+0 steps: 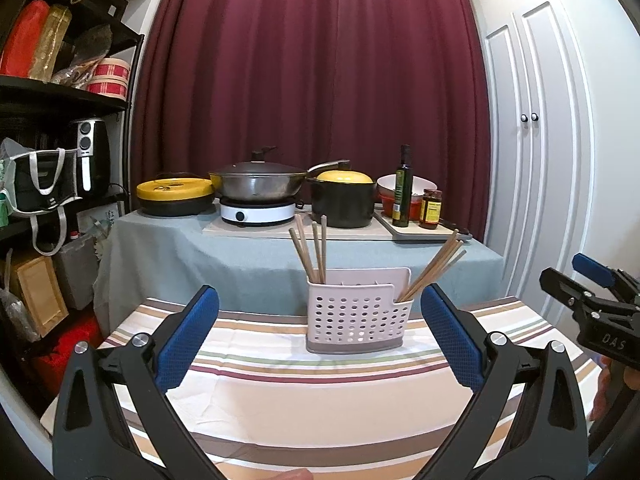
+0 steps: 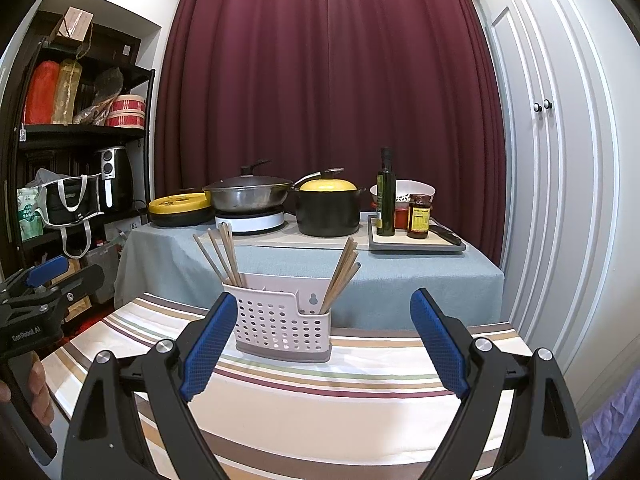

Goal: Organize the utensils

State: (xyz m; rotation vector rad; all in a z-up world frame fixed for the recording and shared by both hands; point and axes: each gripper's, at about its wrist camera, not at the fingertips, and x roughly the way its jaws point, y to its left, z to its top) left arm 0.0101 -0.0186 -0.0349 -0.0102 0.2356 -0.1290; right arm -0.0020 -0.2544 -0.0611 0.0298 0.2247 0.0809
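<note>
Two hand-held grippers (image 1: 320, 344) (image 2: 322, 344) spread empty, one holder (image 1: 356, 316), perhaps nine chopsticks (image 1: 316, 250)

"DAS" on right gripper (image 1: 592, 280), "GenRobot.AI" on left gripper (image 2: 44, 276)

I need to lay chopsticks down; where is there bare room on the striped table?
Bare striped tablecloth lies in front of the white perforated utensil holder and on both sides. The grey-clothed rear table is crowded with cookware.
</note>
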